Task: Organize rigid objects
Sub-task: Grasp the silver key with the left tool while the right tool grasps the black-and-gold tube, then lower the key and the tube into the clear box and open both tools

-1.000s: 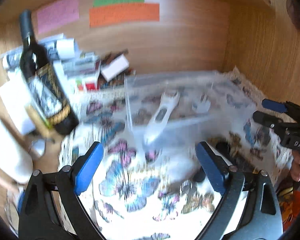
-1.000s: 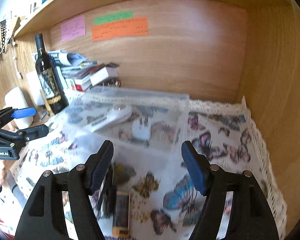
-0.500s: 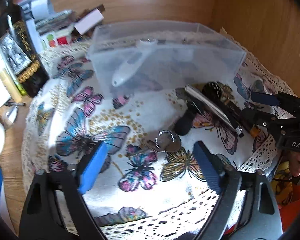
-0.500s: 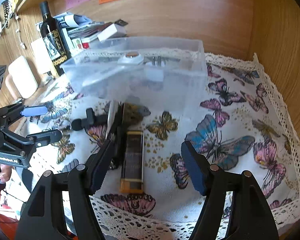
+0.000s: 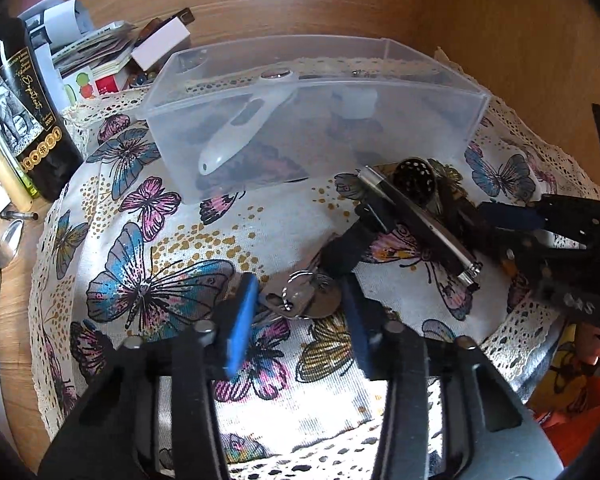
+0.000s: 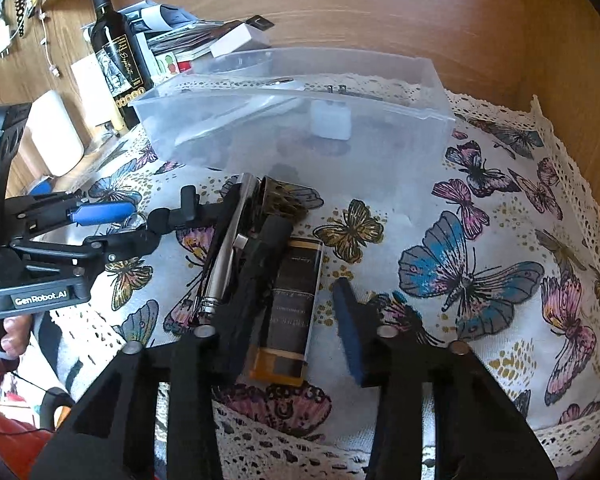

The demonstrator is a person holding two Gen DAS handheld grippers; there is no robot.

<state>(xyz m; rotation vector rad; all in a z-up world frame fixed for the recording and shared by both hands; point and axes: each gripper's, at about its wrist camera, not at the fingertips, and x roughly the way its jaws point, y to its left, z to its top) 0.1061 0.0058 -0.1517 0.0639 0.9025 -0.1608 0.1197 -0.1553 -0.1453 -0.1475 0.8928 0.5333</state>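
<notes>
On the butterfly cloth (image 5: pixel 152 280), keys (image 5: pixel 308 300) before the clear box (image 5: pixel 300 120) are straddled by the spread left gripper (image 5: pixel 300 316); squeezing comes next. The right gripper (image 6: pixel 300 312) is spread around a lighter (image 6: pixel 290 308).

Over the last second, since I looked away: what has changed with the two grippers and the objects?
Both grippers dropped toward the cloth and narrowed. The left gripper now brackets the keys; the right gripper straddles the dark rectangular lighter. Neither has closed on anything. The clear box and the wine bottle stayed put.
</notes>
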